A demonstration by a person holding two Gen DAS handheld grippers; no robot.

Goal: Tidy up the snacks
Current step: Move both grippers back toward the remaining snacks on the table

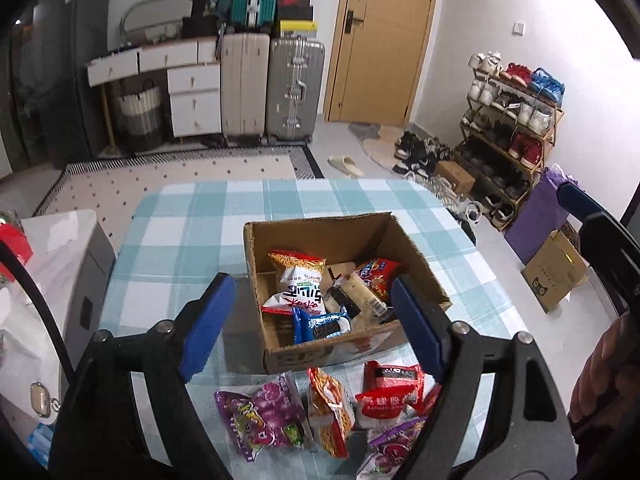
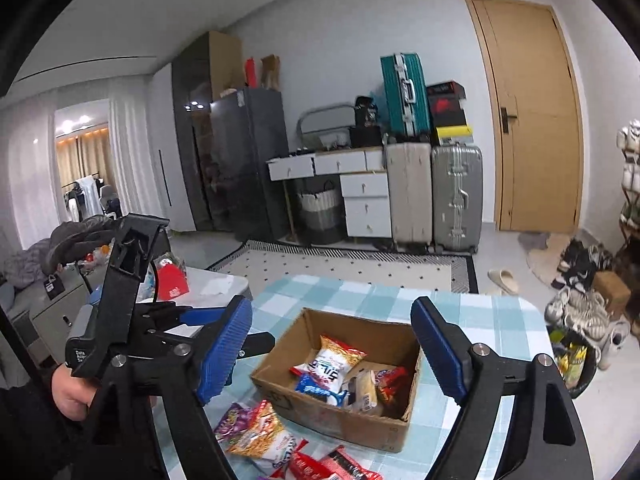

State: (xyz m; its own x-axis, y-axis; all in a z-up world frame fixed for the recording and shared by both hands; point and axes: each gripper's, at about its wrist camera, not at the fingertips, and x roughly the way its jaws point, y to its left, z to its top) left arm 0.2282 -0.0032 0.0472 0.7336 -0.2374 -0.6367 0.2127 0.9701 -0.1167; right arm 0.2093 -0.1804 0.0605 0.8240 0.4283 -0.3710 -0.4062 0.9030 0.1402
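Note:
An open cardboard box (image 1: 332,236) (image 2: 320,412) stands on the blue-checked table (image 1: 192,232). Inside lie an orange-and-white snack bag (image 1: 298,280), a blue cookie pack (image 1: 320,326), a beige bar (image 1: 356,292) and a red pack (image 1: 376,272). Loose on the cloth in front of the box are a purple pack (image 1: 264,412), an orange bag (image 1: 328,412) and a red-and-white pack (image 1: 388,396). My left gripper (image 1: 312,284) hovers above the box, open and empty. My right gripper (image 2: 332,308) is also open and empty, raised over the table's near side. A hand (image 2: 72,396) holds the left gripper's handle.
A white side cabinet (image 1: 52,248) with a red item stands left of the table. Beyond the table are a patterned rug (image 1: 180,176), suitcases (image 1: 296,88) and a wooden door (image 1: 384,40). A shoe rack (image 1: 516,120) and a floor carton (image 1: 556,276) are on the right.

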